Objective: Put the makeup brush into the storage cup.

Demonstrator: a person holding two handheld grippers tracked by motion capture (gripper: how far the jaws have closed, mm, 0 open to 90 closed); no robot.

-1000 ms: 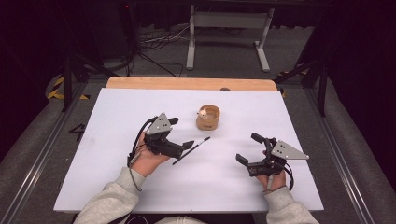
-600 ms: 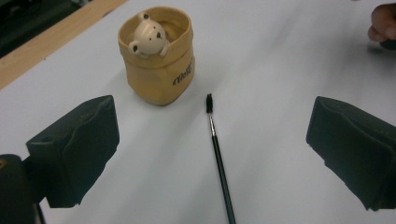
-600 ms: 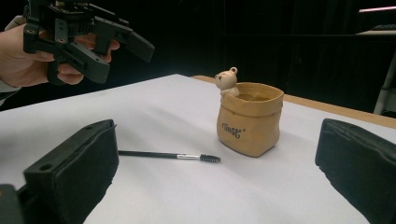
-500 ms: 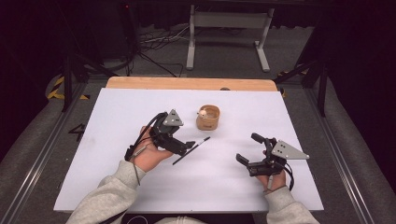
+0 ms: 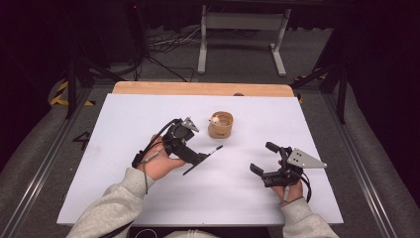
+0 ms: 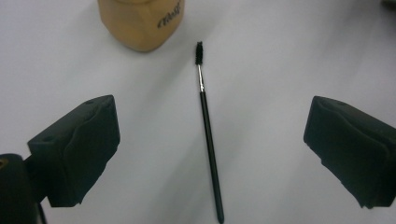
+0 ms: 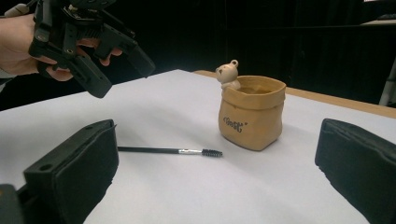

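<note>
A thin black mascara-type brush lies flat on the white table, bristle end toward a tan sack-shaped cup with a small bear figure on its rim. My left gripper hovers open just above the brush handle. In the left gripper view the brush lies on the table midway between the two wide-apart jaws, and the cup stands beyond it. My right gripper stands open and holds nothing at the front right. It faces the cup and the brush, with the left gripper farther off.
The white sheet covers most of the table, and a wooden strip runs along its far edge. Beyond the table are a metal stand and floor cables.
My left gripper has moved away from the person and to the right, and now tilts down over the brush handle. The right gripper, the brush and the cup have stayed put.
</note>
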